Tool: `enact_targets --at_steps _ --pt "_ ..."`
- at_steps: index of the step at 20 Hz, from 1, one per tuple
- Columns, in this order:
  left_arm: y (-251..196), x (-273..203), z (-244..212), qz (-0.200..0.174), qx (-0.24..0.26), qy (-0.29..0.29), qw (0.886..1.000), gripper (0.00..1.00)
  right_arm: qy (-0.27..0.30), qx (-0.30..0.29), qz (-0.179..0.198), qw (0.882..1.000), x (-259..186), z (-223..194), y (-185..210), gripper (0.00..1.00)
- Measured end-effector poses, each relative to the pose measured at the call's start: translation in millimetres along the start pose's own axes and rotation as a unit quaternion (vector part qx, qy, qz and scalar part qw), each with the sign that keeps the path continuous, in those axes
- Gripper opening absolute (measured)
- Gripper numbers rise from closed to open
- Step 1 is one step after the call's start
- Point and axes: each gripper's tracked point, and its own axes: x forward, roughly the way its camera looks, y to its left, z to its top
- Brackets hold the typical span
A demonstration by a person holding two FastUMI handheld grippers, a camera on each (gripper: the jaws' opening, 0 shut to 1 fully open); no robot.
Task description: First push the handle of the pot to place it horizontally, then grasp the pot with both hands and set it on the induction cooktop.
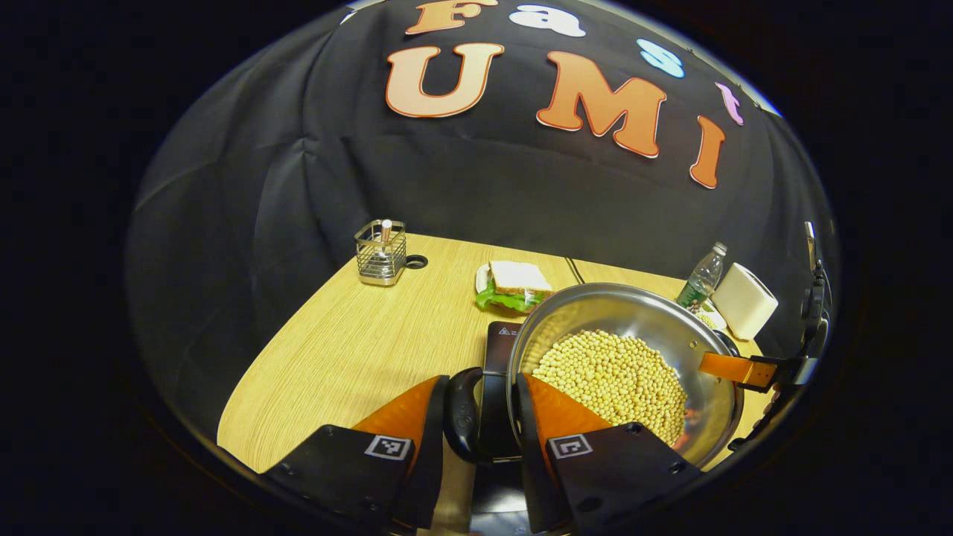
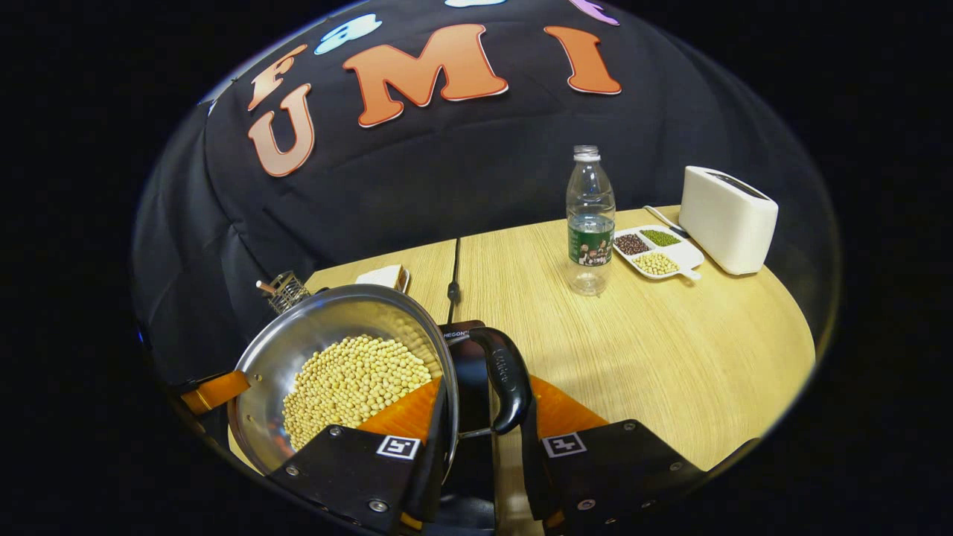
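A steel pot point(image 1: 618, 305) full of soybeans point(image 1: 610, 376) hangs tilted over the black induction cooktop point(image 1: 500, 346). My left gripper point(image 1: 482, 380) is shut on the pot's black side handle point(image 1: 463, 417), one finger outside the handle and one inside the rim. In the right gripper view, my right gripper point(image 2: 485, 380) is shut the same way on the opposite black handle point(image 2: 508, 380) of the pot point(image 2: 313, 327), with the cooktop point(image 2: 465, 350) below. Each view shows the other gripper's finger at the far rim point(image 1: 748, 370) point(image 2: 216, 391). I cannot tell whether the pot touches the cooktop.
On the wooden table point(image 2: 670, 350) stand a water bottle point(image 2: 590, 223), a divided dish of beans point(image 2: 655, 251) and a white toaster point(image 2: 728, 218). A sandwich point(image 1: 514, 286) and a wire caddy point(image 1: 380, 253) sit at the back. A black cable point(image 2: 452, 286) runs from the cooktop.
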Motion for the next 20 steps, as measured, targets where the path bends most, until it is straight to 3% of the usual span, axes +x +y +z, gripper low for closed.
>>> enact_targets --at_steps 8,15,17,18,20 --pt "0 4 -4 -0.008 0.001 0.006 1.0 0.55 0.009 0.008 0.001 1.0 1 -7 -3 0.44" --pt "1 -3 0 0.007 -0.015 -0.01 1.0 0.65 -0.008 0.008 0.006 1.0 -6 2 -5 0.66" --pt "5 -11 4 0.024 -0.01 -0.014 1.0 0.84 0.001 0.007 0.007 1.0 -11 -1 -8 0.82" --pt "6 -15 9 0.033 -0.008 -0.022 0.999 1.0 -0.001 0.005 0.008 1.0 -16 1 -9 0.9" --pt "5 -30 28 0.042 0.001 -0.053 0.998 0.97 -0.017 0.007 0.013 1.0 -27 13 -14 0.95"
